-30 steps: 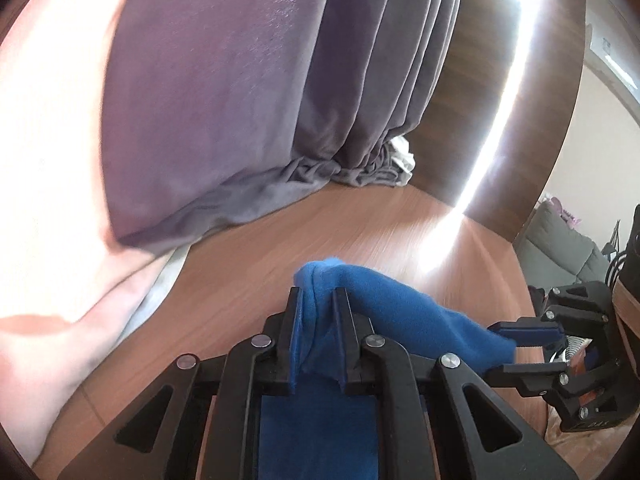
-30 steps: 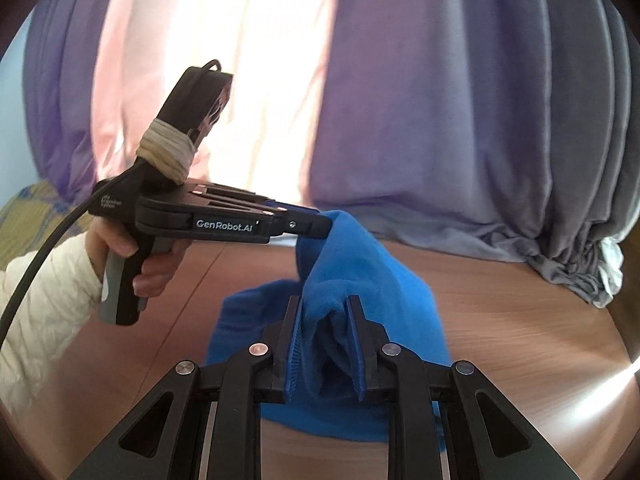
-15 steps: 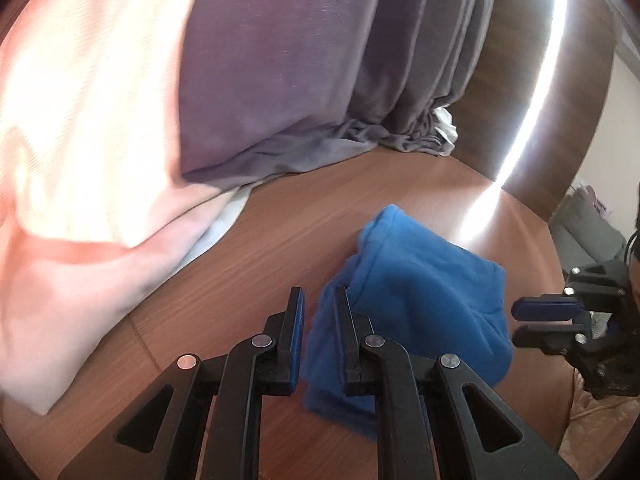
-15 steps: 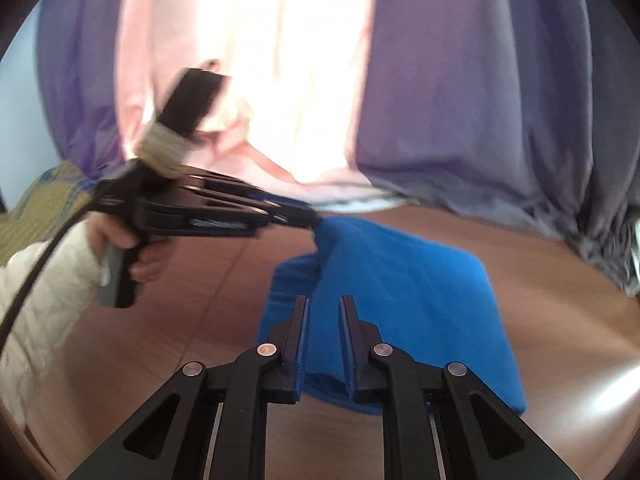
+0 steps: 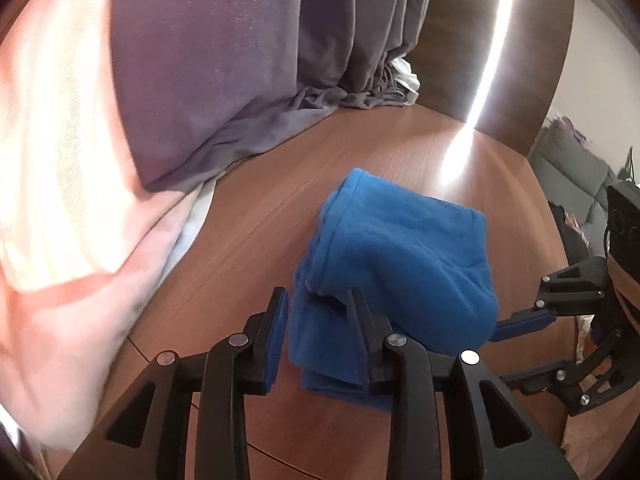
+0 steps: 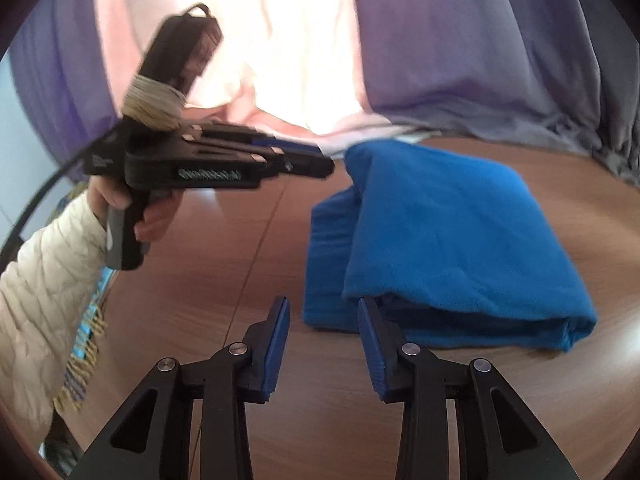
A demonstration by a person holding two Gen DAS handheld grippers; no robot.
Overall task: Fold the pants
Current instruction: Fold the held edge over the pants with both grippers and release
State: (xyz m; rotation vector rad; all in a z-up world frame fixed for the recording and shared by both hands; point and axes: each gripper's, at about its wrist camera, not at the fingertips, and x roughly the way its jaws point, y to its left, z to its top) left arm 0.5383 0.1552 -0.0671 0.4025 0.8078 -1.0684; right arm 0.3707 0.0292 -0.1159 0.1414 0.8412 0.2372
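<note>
The blue fleece pants (image 5: 400,264) lie folded in a thick bundle on the round wooden table (image 5: 256,216). My left gripper (image 5: 320,308) is open, its fingers straddling the near left corner of the bundle without pinching it. In the right wrist view the pants (image 6: 440,240) lie flat to the right. My right gripper (image 6: 324,320) is open and empty just short of their near edge. The left gripper (image 6: 316,160) shows there too, hand-held at the pants' far left corner. The right gripper (image 5: 524,326) shows at the right of the left wrist view.
Grey-purple curtains (image 5: 248,64) and a pink sheer curtain (image 5: 60,160) hang down onto the far side of the table. A dark wood wall panel (image 5: 500,40) stands behind. A grey sofa (image 5: 580,176) is off to the right. A patterned cloth (image 6: 84,336) lies beyond the table's left edge.
Both grippers have let go of the pants and opened. The lifted fold has dropped onto the bundle, which now lies flat. Both grippers have backed off slightly.
</note>
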